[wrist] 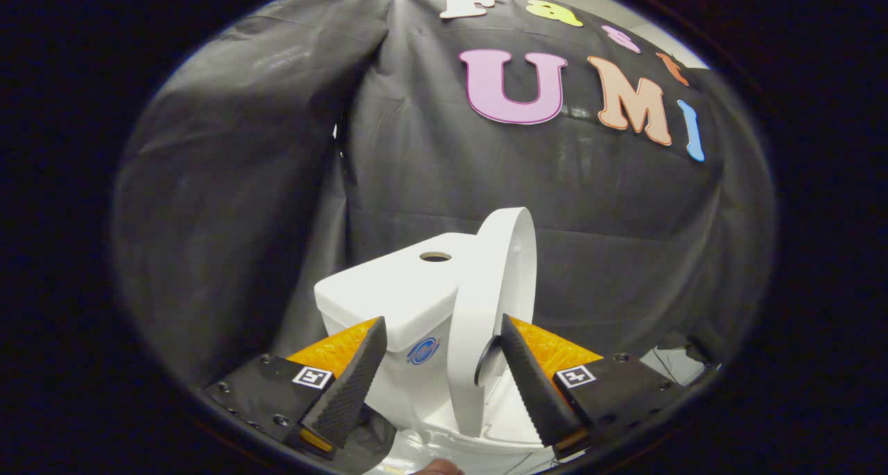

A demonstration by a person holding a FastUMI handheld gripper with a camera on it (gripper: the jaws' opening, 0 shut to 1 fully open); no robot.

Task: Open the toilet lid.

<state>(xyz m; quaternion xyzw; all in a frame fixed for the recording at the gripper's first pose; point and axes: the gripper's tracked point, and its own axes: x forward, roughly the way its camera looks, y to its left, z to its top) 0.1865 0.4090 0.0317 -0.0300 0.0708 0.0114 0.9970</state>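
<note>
- Gripper (pixel 438 378) state first: we see both fingers spread wide, clamped on nothing.
- Left finger's ridged black pad (pixel 347 385) sits in front of the tank's lower corner; we can't tell if it touches the tank.
- Right finger's pad (pixel 531 385) sits just right of the lid's lower edge. It looks very close, maybe grazing; contact we can't confirm.
- Each finger has an orange body behind the pad and a small square marker tag (pixel 312 376) on its black base.
- Toilet lid (pixel 489 301): white, raised, standing near upright on edge, roughly edge-on to us. It stands between the two fingers, nearer the right one, its lower part ahead of the gap.
- Lid's top curves over, leaning toward the tank; its inner face shows on the side away from the tank.
- Tank (pixel 395 291): white, just left of the lid and behind it. Tank cover has a round hole (pixel 435 256) on top, near the lid.
- A round blue sticker (pixel 422 351) sits on the tank front, left of the lid, between the fingers.
- Bowl rim (pixel 479 440): white, glossy, below the lid's foot, between the fingertips.
- A dark curved piece (pixel 485 364) shows at the lid's lower right edge, touching the right pad's tip in view; we can't tell what it is.
- Black cloth wall (pixel 277 184) hangs behind the lid and tank.
- A bit of fingertip (pixel 440 468) shows below the bowl rim, under the lid.
</note>
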